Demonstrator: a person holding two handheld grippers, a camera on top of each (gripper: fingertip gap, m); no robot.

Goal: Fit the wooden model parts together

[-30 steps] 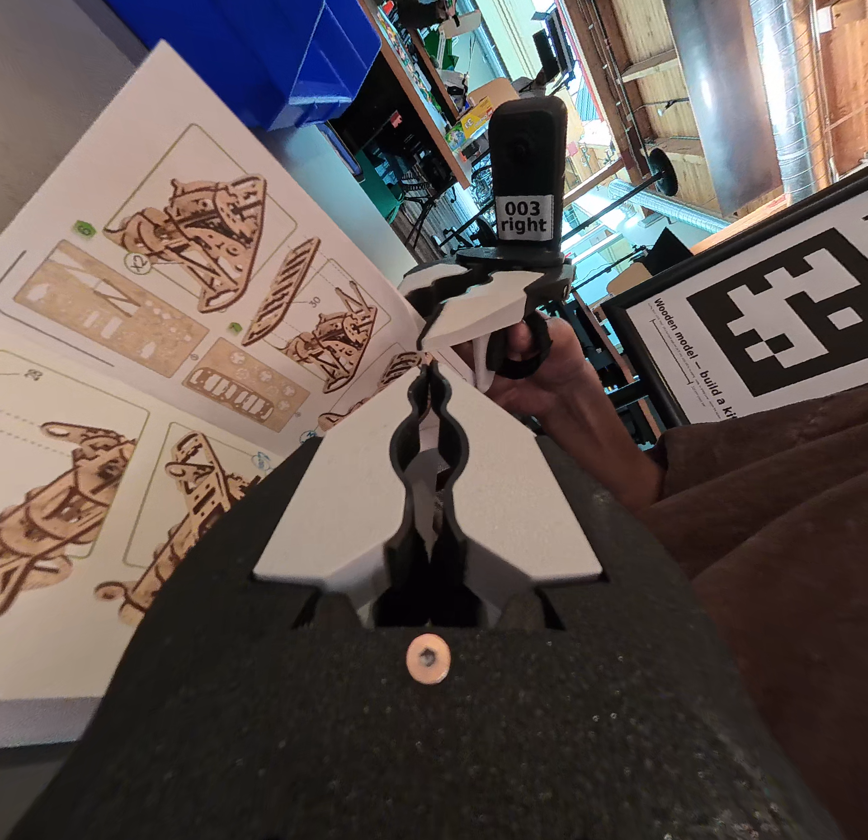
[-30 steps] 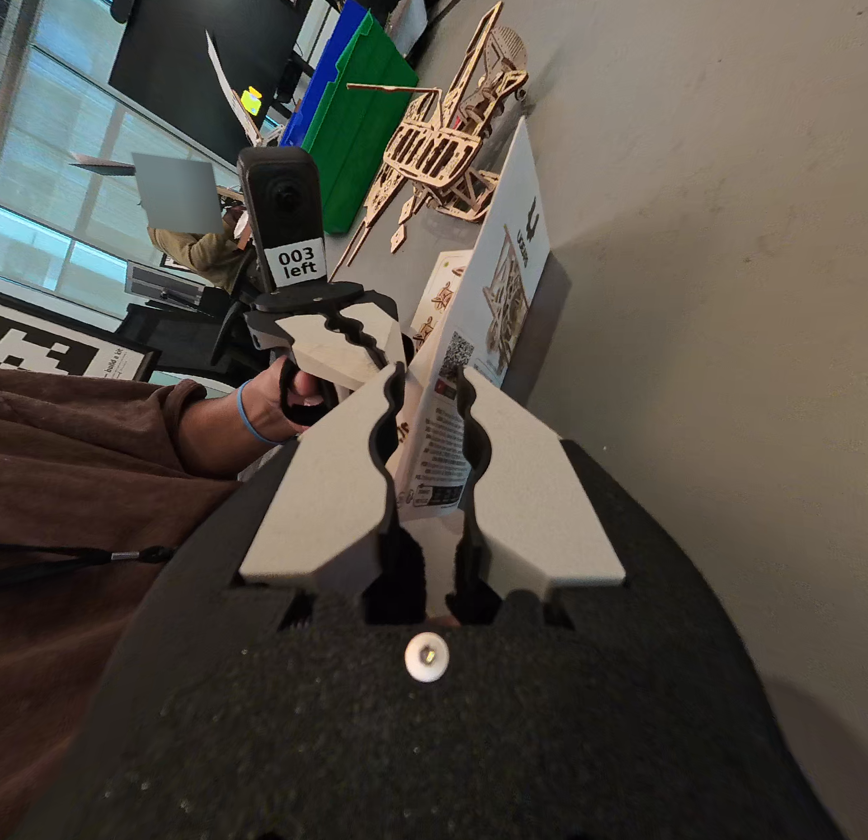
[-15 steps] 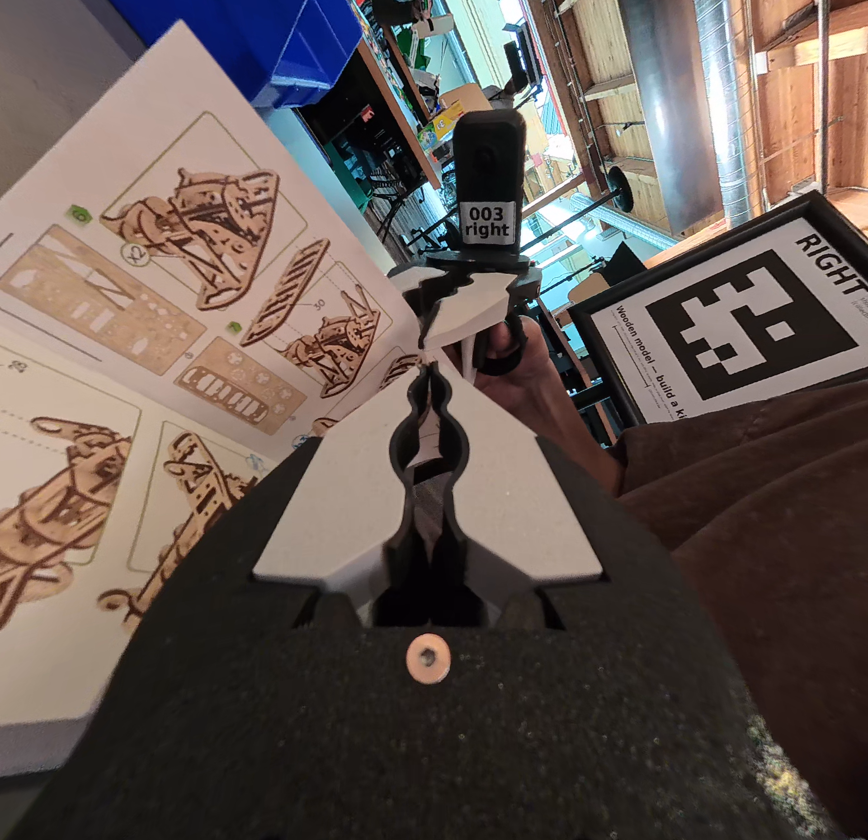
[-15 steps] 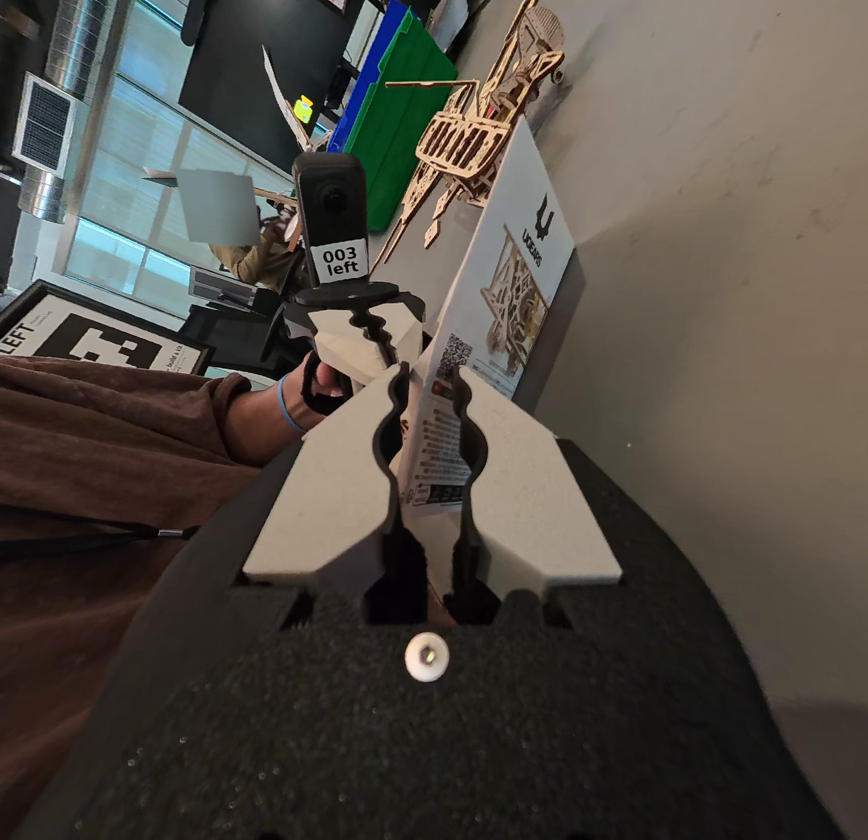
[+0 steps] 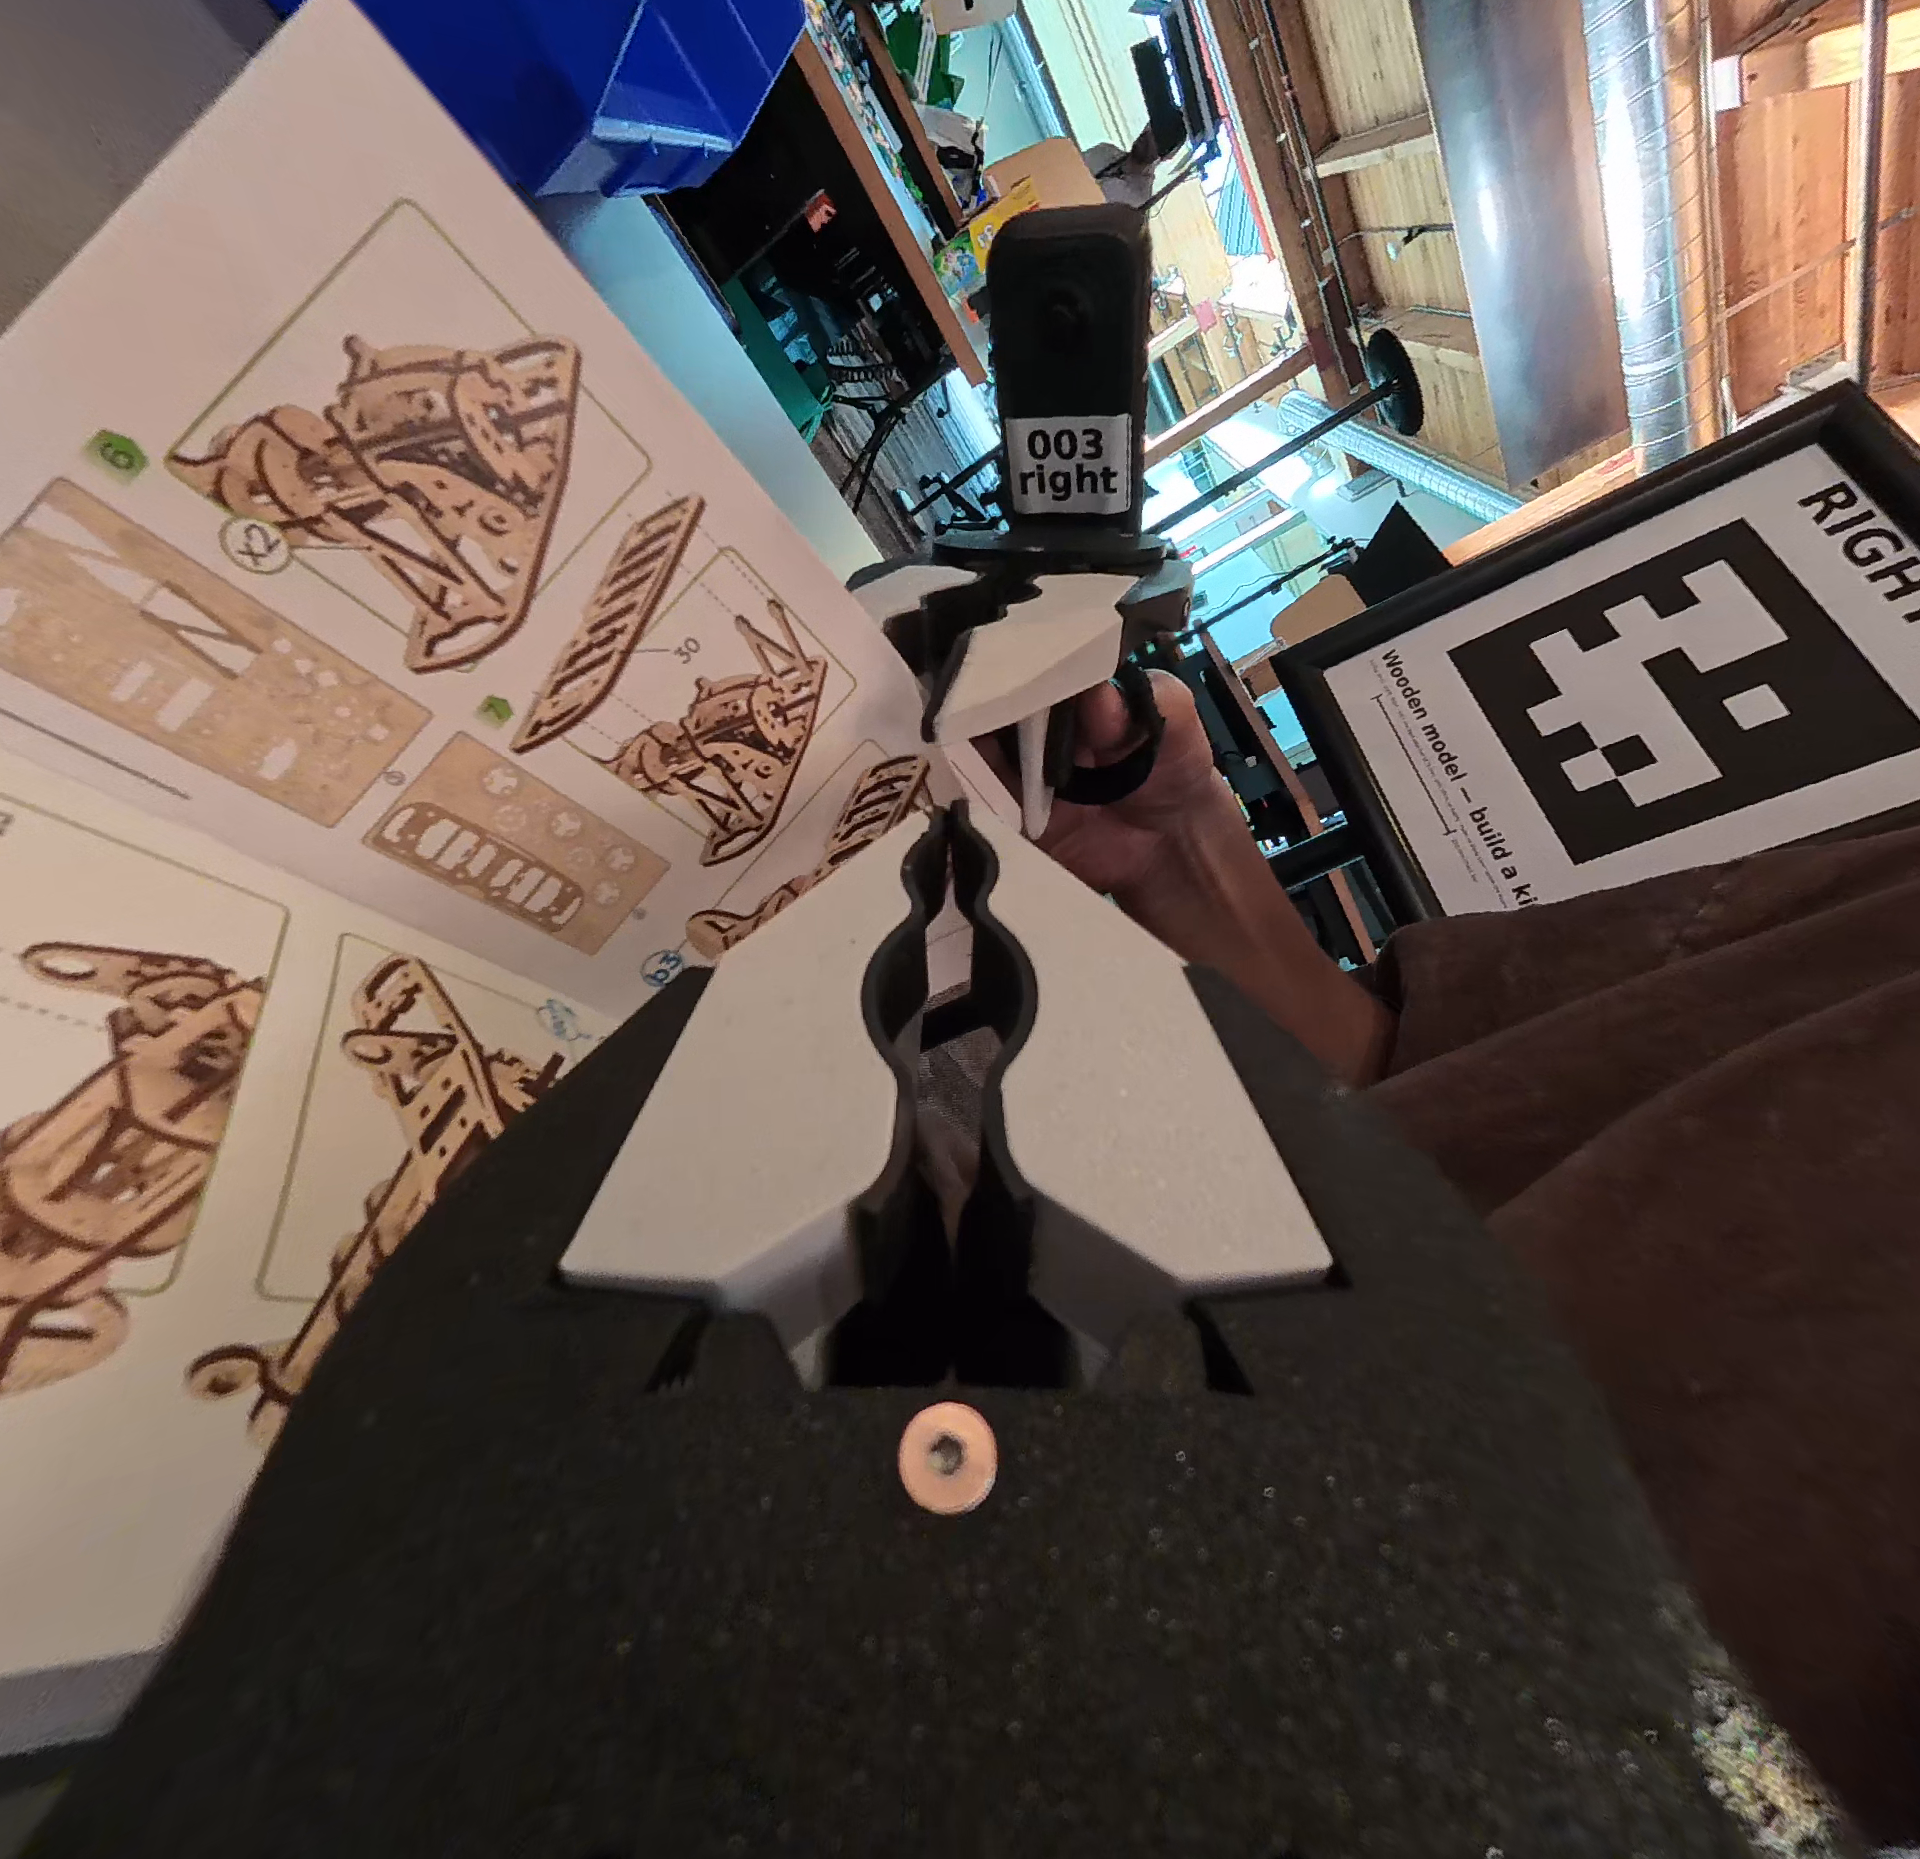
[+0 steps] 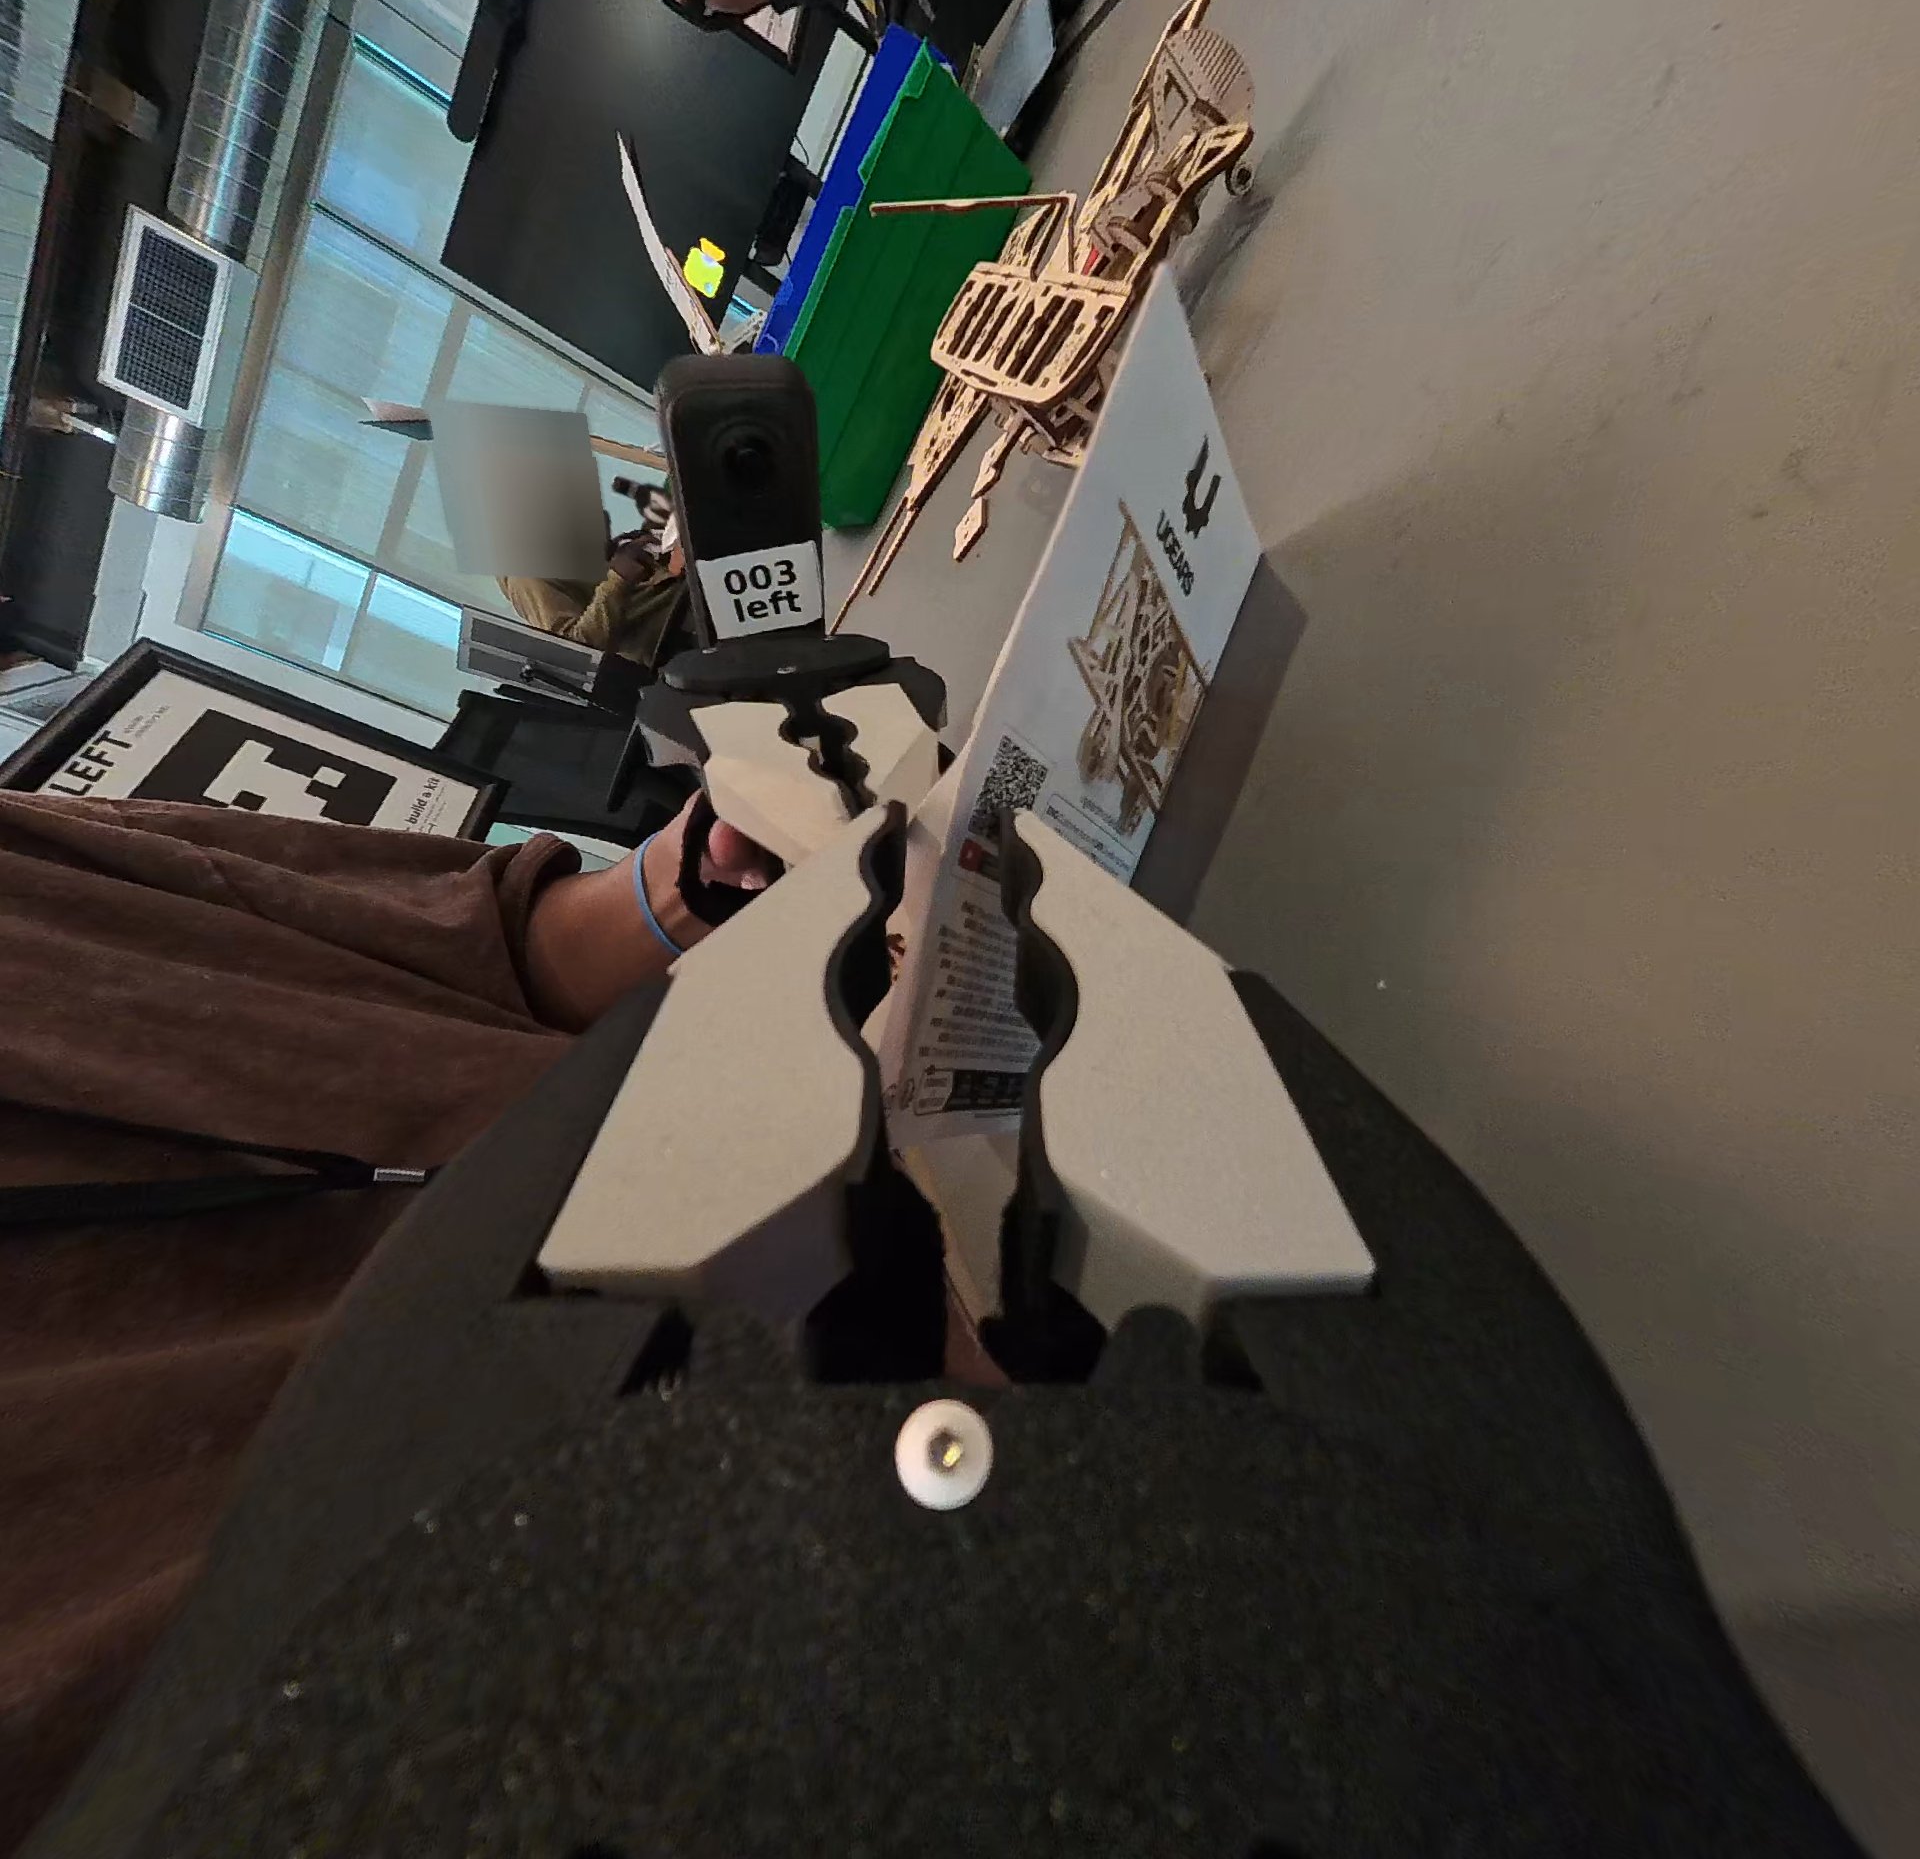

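Note:
An instruction booklet point(image 5: 364, 666) with pictures of wooden model steps stands open between my two grippers. My left gripper point(image 5: 951, 822) is shut on the edge of one of its pages. My right gripper point(image 6: 951, 833) is open, with the booklet's white cover point(image 6: 1132, 666) passing between its fingers. The right gripper also shows in the left wrist view point(image 5: 956, 708), and the left gripper in the right wrist view point(image 6: 842, 770). A part-built wooden model point(image 6: 1091, 303) stands on the grey table point(image 6: 1558, 666) beyond the booklet, apart from both grippers.
A green bin point(image 6: 894, 282) and a blue bin point(image 5: 582, 43) stand at the table's far side. A framed black-and-white marker sign point(image 5: 1662, 687) stands near me, as does a second one point(image 6: 260, 770). Brown sleeves point(image 5: 1662, 1186) fill the near side. Only a small space, under 4 cm, lies between the two pairs of fingers.
Both grippers have shifted and tilted a little with the booklet between them. The left grip on the page is unchanged, and the right fingers stay apart around the cover.

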